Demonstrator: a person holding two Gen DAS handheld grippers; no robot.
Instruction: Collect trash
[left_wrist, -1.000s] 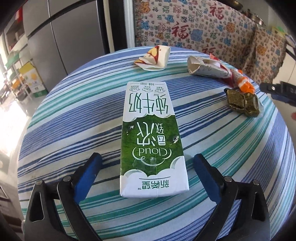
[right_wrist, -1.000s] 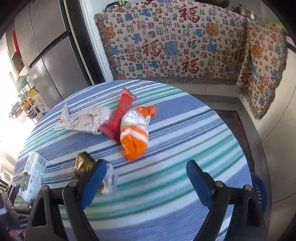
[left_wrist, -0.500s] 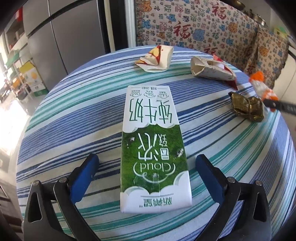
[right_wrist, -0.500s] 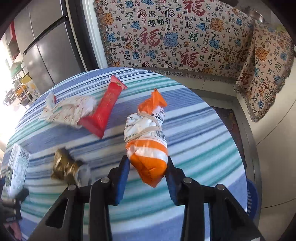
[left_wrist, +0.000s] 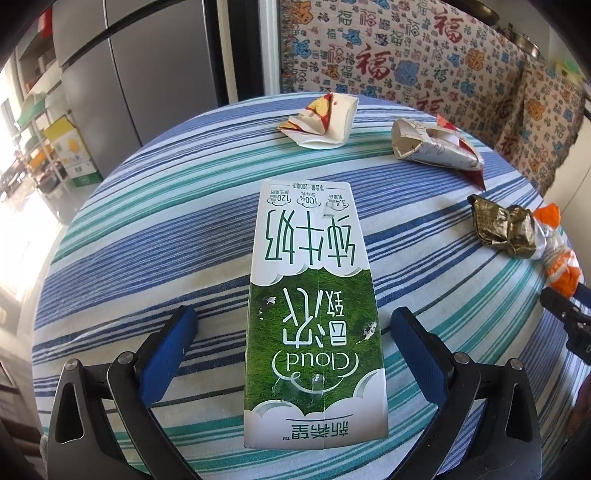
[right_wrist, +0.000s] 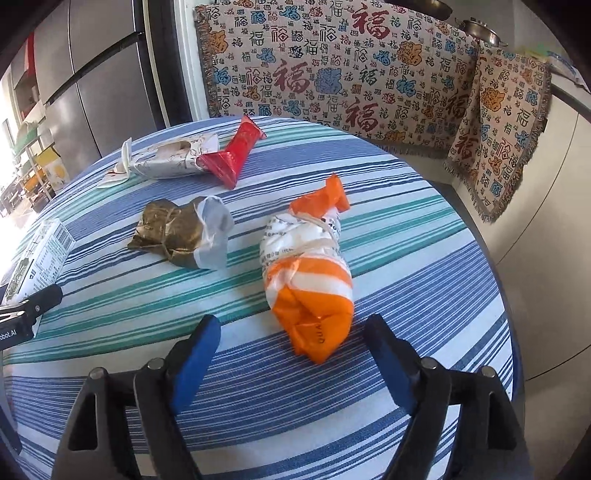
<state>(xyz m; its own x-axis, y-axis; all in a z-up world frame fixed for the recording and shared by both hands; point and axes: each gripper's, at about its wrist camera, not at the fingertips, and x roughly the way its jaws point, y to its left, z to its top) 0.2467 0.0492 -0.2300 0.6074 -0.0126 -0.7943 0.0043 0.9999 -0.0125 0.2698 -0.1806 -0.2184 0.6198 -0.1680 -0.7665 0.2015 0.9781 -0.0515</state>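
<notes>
A green and white milk carton lies flat on the striped round table. My left gripper is open, one finger on each side of the carton's near end, not touching. An orange and white wrapped bundle lies on the table; my right gripper is open just before its near end. The bundle also shows in the left wrist view. A crumpled gold wrapper, a red wrapper and a crushed paper cup lie beyond.
A second crumpled paper cup lies at the table's far side. A patterned blanket covers the seat behind. A grey fridge stands to the left. The table edge drops off at the right.
My right gripper closed on the orange bundle, shifted it nearer and to the right of the gold wrapper, then opened and let it go. My left gripper stayed open around the carton.
</notes>
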